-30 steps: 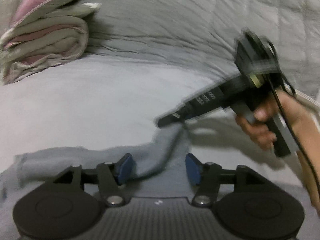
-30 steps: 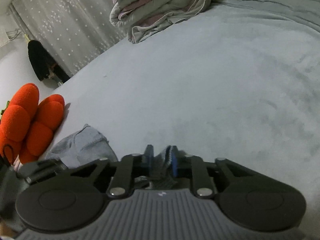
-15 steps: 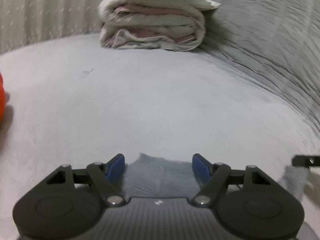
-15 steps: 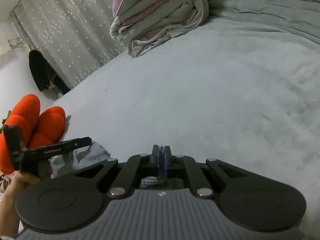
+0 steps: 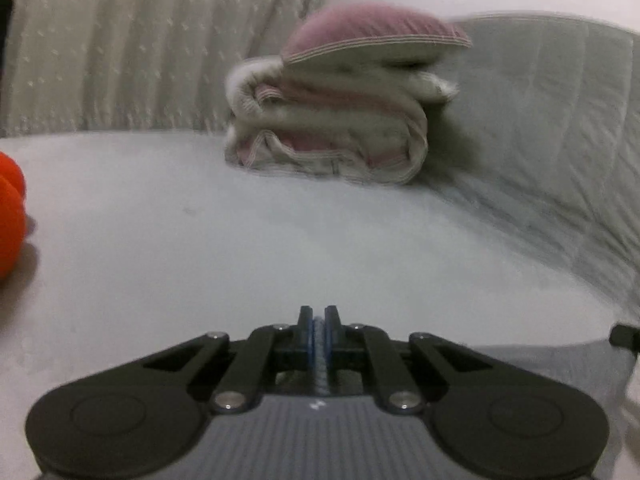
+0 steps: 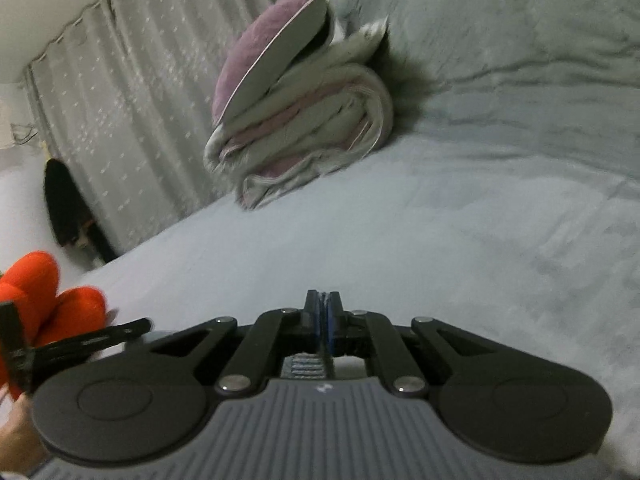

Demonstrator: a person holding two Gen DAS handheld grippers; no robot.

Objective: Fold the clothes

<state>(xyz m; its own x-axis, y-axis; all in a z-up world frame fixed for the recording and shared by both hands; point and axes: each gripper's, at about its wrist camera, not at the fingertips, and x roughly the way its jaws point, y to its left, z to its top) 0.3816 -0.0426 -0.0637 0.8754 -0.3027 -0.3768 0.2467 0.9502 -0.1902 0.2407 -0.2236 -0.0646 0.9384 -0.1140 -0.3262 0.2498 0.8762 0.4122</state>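
A grey garment (image 5: 540, 364) lies low on the pale bed sheet (image 5: 280, 248), mostly hidden under my grippers. In the left wrist view my left gripper (image 5: 319, 326) is closing its jaws, and a ribbed grey fold of the garment is pinched between the blue pads. My right gripper (image 6: 323, 312) is shut, with a strip of the same garment (image 6: 306, 366) showing just behind its pads. The left gripper (image 6: 136, 326) also reaches in from the left of the right wrist view, held by a hand (image 6: 16, 440). The right gripper's tip (image 5: 624, 336) shows at the right edge of the left wrist view.
A folded cream and pink blanket stack (image 5: 332, 136) topped by a pink cushion (image 5: 372, 36) sits at the far end of the bed. A grey quilt (image 6: 520, 60) is piled to the right. An orange plush toy (image 6: 52, 300) lies at the left, a curtain (image 6: 132, 120) behind.
The left gripper swung away from the right hand to face the blanket stack, then shut on the grey fold that lay between its open pads. The right gripper closed fully and tilted upward.
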